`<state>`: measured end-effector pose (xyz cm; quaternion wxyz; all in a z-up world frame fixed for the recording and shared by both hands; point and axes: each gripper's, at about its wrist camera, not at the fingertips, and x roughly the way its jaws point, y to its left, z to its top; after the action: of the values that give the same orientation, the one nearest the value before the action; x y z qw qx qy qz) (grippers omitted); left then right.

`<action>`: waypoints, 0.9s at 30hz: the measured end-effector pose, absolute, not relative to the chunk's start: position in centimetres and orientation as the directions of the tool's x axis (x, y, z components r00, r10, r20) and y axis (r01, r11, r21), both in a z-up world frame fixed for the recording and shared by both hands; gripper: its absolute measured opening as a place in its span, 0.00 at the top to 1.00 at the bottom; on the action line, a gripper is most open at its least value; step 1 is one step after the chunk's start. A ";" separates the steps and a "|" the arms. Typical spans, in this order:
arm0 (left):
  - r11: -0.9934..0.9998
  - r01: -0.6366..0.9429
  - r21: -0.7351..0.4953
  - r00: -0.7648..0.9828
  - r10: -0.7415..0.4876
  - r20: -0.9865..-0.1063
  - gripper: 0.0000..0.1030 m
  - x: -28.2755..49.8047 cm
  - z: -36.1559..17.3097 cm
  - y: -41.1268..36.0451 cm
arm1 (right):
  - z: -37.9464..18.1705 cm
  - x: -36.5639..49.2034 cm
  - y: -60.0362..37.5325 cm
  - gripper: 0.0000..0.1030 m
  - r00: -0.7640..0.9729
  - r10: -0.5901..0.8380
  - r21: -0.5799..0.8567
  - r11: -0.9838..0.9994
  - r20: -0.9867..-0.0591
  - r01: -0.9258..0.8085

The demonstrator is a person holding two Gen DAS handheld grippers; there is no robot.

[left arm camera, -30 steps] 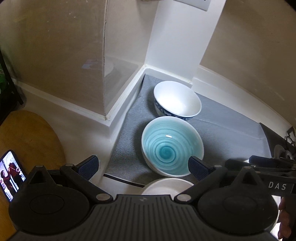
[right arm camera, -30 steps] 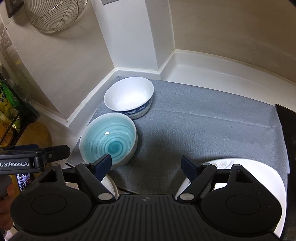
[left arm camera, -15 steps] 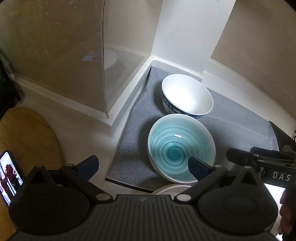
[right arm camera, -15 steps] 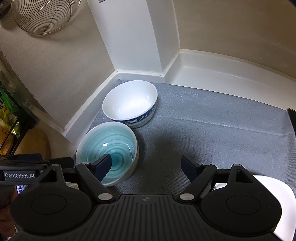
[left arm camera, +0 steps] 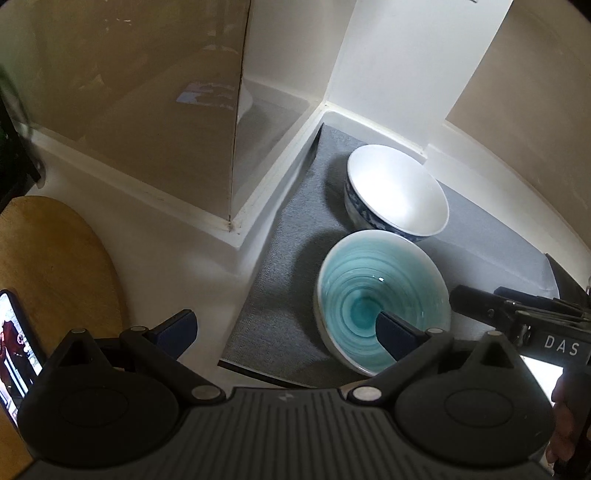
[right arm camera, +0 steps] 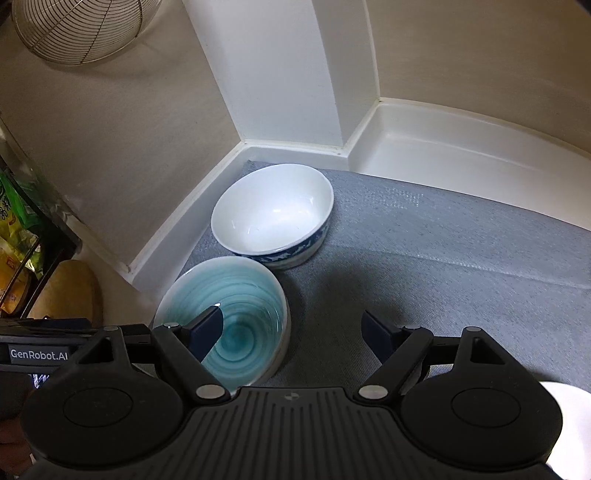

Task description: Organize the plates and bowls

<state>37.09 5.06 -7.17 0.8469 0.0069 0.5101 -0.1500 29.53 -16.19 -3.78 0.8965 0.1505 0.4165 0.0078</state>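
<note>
A turquoise swirl bowl [left arm camera: 380, 295] [right arm camera: 236, 310] sits on a grey mat [left arm camera: 291, 280] [right arm camera: 436, 266], and right behind it stands a white bowl with a blue pattern [left arm camera: 397, 192] [right arm camera: 273, 218]. My left gripper [left arm camera: 284, 328] is open above the mat's near left edge; its right finger overlaps the turquoise bowl in the picture. My right gripper [right arm camera: 291, 330] is open too, with its left finger over that bowl and nothing gripped. A white plate [right arm camera: 569, 424] peeks in at the lower right.
The mat lies in a white corner with beige walls and a white pillar [right arm camera: 280, 74]. A wire basket [right arm camera: 74, 29] hangs at upper left. To the left lie a wooden board [left arm camera: 51, 266] and a phone [left arm camera: 18, 343]. The mat's right side is bare.
Both grippers have come forward and lower toward the bowls, which now look larger. A white dish at the left view's bottom edge has dropped out of sight. Jaws stay equally wide.
</note>
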 end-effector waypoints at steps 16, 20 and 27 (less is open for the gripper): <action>0.933 0.314 -0.177 0.363 -0.290 -0.885 0.26 39.2 -9.3 2.9 | -7.0 32.1 -16.1 0.22 0.591 0.164 0.292 0.948 -0.789 0.127; 0.925 0.340 -0.170 0.346 -0.291 -0.892 0.30 39.6 -10.0 2.2 | -7.9 32.5 -15.9 0.30 0.569 0.176 0.297 0.946 -0.803 0.128; 0.907 0.382 -0.178 0.288 -0.299 -0.910 0.71 40.0 -11.7 1.1 | -8.8 33.2 -15.5 0.82 0.541 0.204 0.307 0.946 -0.816 0.107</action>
<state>40.05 1.09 -11.74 0.8016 0.0370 0.5577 -0.2123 33.19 -15.46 -8.80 0.8626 0.1627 0.4783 0.0279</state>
